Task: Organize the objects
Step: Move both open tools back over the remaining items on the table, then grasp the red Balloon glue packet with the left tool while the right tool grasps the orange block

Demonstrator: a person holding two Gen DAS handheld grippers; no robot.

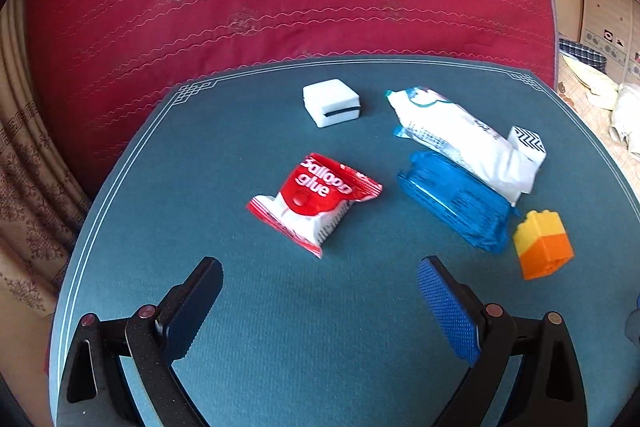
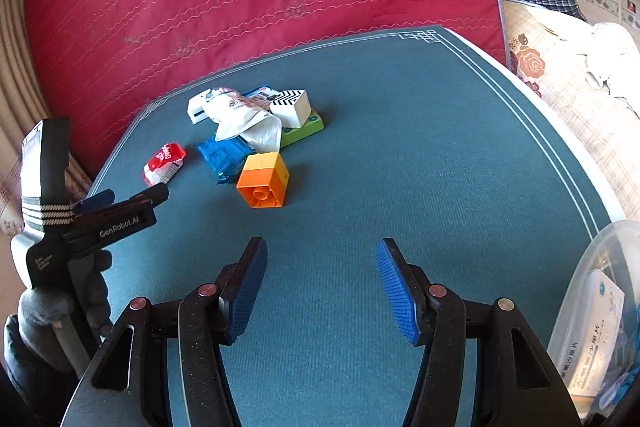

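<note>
Left wrist view shows my left tongs [image 1: 320,303] spread wide with nothing between the pads, hovering over the teal bench [image 1: 280,347]. Just beyond them lies a red-and-white "Balloon glue" packet [image 1: 316,203]. To its right a blue wrapped pack [image 1: 456,203] lies flat, with a white plastic pouch [image 1: 460,139] resting across its far edge. Near the blue pack's near end sits a yellow-and-orange toy brick [image 1: 542,245]. Farther back a small white box [image 1: 331,103] stands alone.

From the right wrist view, my right tongs [image 2: 320,287] are also parted and empty, above bare bench well short of the pile. Behind the pouch there, a black-and-white zigzag box [image 2: 294,105] leans on a green block [image 2: 308,129]. At the right edge stands a clear plastic bin [image 2: 592,307] holding some packets. A gloved hand [image 2: 60,303] grips the left handle.
</note>
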